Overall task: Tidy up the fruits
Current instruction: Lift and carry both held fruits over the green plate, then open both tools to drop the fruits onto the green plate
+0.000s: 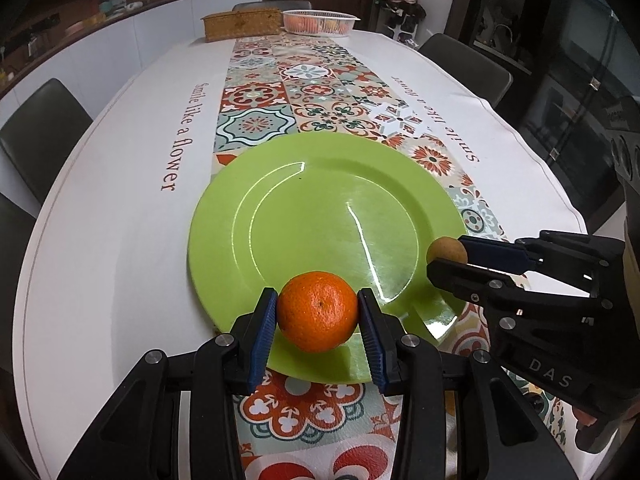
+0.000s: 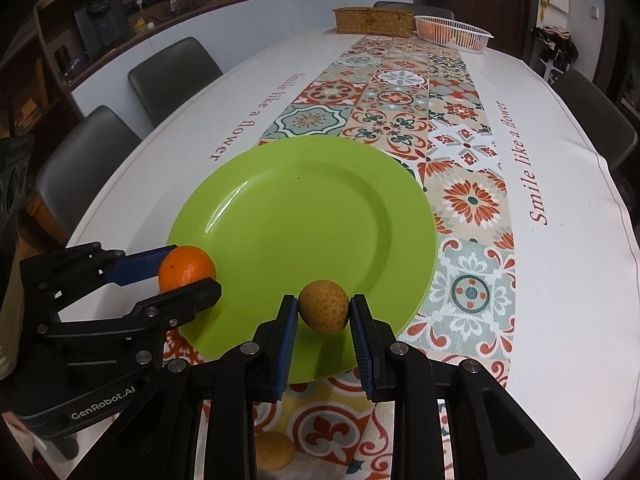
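A green plate [image 1: 280, 208] lies on the patterned runner; it also shows in the right wrist view [image 2: 304, 216]. My left gripper [image 1: 318, 312] is shut on an orange [image 1: 316, 310] and holds it over the plate's near rim; the orange shows in the right wrist view [image 2: 186, 268] too. My right gripper [image 2: 324, 312] is shut on a small brown-yellow fruit [image 2: 324, 306] over the plate's near edge. In the left wrist view that gripper [image 1: 450, 258] and fruit [image 1: 446, 250] sit at the plate's right rim.
A yellow fruit [image 2: 274, 450] lies on the runner under my right gripper. A white basket [image 1: 320, 22] of fruit and a wicker box [image 1: 242, 22] stand at the table's far end. Dark chairs [image 2: 172, 76] line both sides.
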`<state>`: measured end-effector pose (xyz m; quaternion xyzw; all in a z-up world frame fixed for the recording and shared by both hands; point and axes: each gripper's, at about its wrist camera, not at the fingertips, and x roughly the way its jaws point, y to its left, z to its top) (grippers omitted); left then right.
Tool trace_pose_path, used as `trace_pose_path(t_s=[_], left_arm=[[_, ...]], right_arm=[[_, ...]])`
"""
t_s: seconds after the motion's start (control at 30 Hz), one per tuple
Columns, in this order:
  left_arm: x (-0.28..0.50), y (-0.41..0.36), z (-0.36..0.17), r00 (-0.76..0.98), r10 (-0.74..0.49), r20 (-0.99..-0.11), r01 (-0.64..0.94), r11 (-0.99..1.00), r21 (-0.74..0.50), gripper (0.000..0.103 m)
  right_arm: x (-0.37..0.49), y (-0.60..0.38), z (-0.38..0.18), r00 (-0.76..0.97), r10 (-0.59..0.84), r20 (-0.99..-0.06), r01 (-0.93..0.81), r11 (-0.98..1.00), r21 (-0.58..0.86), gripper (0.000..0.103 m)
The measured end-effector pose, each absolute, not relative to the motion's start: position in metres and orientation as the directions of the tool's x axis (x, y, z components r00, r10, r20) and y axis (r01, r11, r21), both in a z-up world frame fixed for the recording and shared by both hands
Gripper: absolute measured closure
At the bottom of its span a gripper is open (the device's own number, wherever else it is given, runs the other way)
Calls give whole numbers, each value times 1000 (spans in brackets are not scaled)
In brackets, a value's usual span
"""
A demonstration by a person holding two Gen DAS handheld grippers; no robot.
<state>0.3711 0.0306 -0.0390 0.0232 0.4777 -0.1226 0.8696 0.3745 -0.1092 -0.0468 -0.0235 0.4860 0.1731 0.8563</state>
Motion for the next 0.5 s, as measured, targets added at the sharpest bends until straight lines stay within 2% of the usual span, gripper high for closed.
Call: trace_pose_path(t_s=[0.03, 0.13, 0.5], left_arm=[[371, 31, -39, 514, -190, -837, 235, 969, -75, 63], [367, 33, -34, 532, -168, -830, 219, 974, -56, 54], [314, 32, 11, 630, -134, -765, 188, 982, -17, 52]], right_arm=[[374, -109, -46, 472, 273, -838, -320, 939, 126, 75], [371, -110, -43, 481, 266, -835, -316, 941, 118, 72], [329, -134, -9, 548, 271, -791, -275, 952, 136, 69]])
